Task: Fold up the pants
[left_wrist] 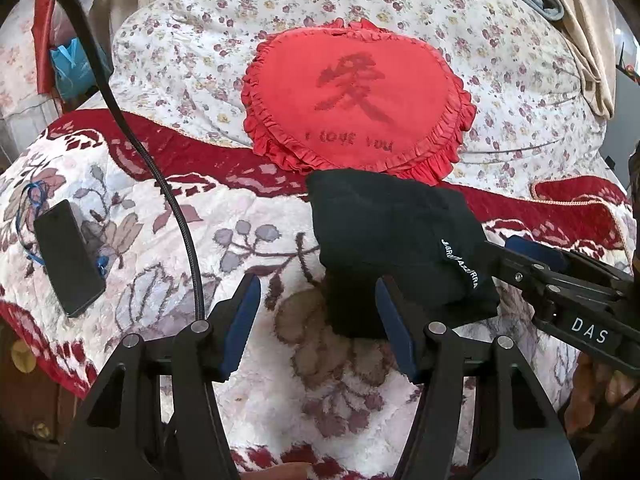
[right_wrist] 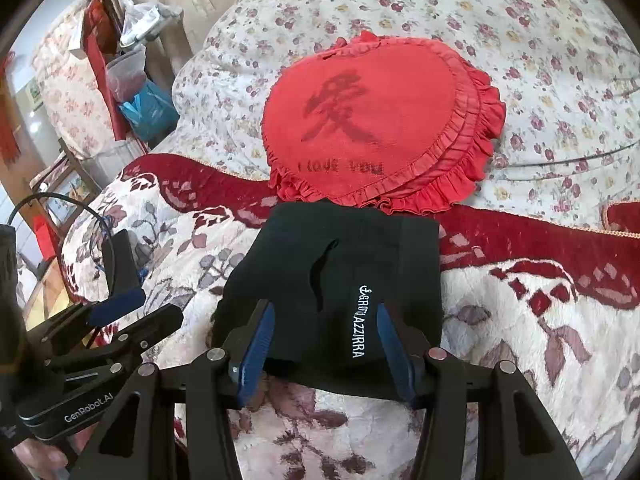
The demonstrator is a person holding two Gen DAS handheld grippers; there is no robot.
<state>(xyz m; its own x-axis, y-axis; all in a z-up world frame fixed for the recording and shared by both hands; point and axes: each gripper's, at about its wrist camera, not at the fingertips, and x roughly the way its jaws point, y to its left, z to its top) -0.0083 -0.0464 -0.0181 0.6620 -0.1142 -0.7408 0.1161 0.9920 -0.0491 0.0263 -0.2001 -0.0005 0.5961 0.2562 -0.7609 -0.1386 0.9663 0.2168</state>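
Note:
The black pants [left_wrist: 392,240] lie folded into a compact bundle on the flowered blanket [left_wrist: 248,360], white lettering on top; they also show in the right wrist view [right_wrist: 336,280]. My left gripper [left_wrist: 316,284] is open and holds nothing; its right finger sits just in front of the bundle's near left corner. My right gripper [right_wrist: 324,307] stands open over the near edge of the pants, which lie flat below it, not pinched. Seen from the left wrist, the right gripper [left_wrist: 500,246] reaches in at the bundle's right edge. The left gripper [right_wrist: 160,304] is left of the pants.
A red heart-shaped pillow [left_wrist: 356,96] lies right behind the pants against a flowered quilt [left_wrist: 192,40]. A black phone [left_wrist: 68,258] rests on the blanket at the left, near the bed's edge. A black cable [left_wrist: 176,208] hangs across the left side.

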